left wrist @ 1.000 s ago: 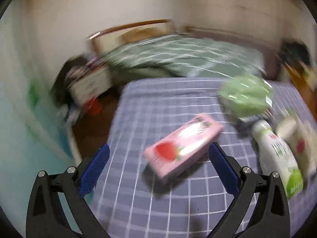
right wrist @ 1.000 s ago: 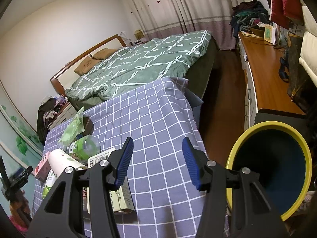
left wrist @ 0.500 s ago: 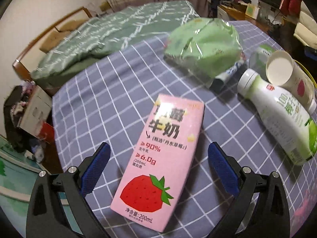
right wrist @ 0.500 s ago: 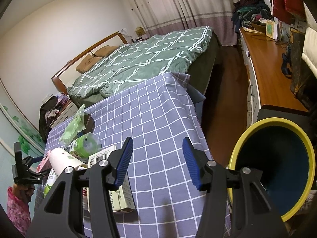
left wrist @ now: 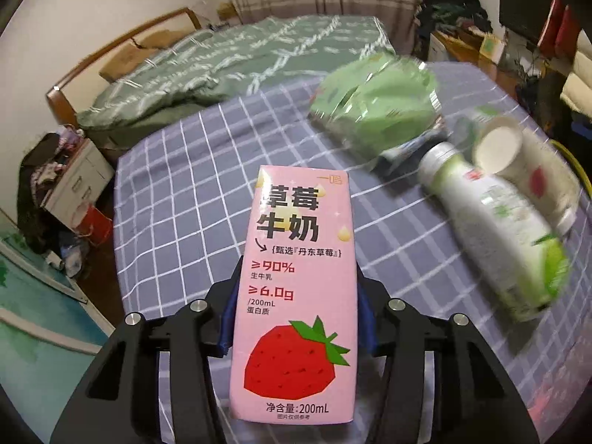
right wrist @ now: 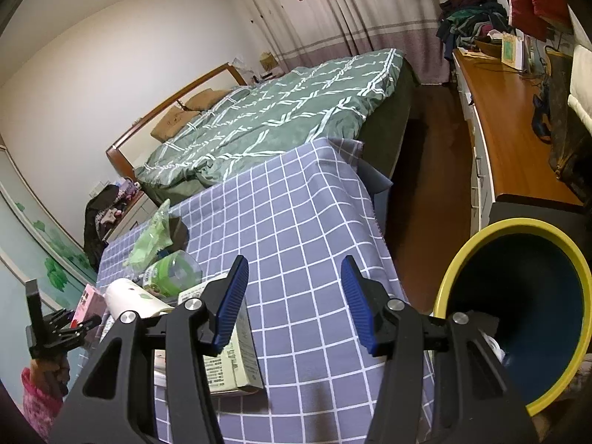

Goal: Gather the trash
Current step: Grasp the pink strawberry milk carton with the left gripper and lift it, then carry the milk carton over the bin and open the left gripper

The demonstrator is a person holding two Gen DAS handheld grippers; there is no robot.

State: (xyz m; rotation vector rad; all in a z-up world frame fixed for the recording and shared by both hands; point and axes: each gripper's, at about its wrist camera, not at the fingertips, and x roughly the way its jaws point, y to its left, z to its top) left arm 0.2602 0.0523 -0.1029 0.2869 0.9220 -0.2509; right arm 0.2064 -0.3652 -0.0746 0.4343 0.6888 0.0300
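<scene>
My left gripper (left wrist: 296, 318) is shut on a pink strawberry milk carton (left wrist: 296, 296), its blue pads pressed on both long sides. The carton and left gripper also show far left in the right wrist view (right wrist: 87, 301). On the purple checked tablecloth (left wrist: 185, 203) lie a green plastic bag (left wrist: 373, 107), a white and green bottle (left wrist: 495, 233) and a white paper cup (left wrist: 518, 159). My right gripper (right wrist: 292, 296) is open and empty above the cloth. A yellow-rimmed bin (right wrist: 518, 303) with a dark inside stands low at the right.
A flat paper box (right wrist: 229, 351) lies by my right gripper's left finger. A green bed (right wrist: 277, 118) stands behind the table. A wooden desk (right wrist: 510, 129) runs along the right wall. Bare wood floor (right wrist: 425, 185) lies between table and desk.
My left gripper has moved in over the pink carton and closed on its sides. The view has swung right. My right gripper has hardly moved and stays open.
</scene>
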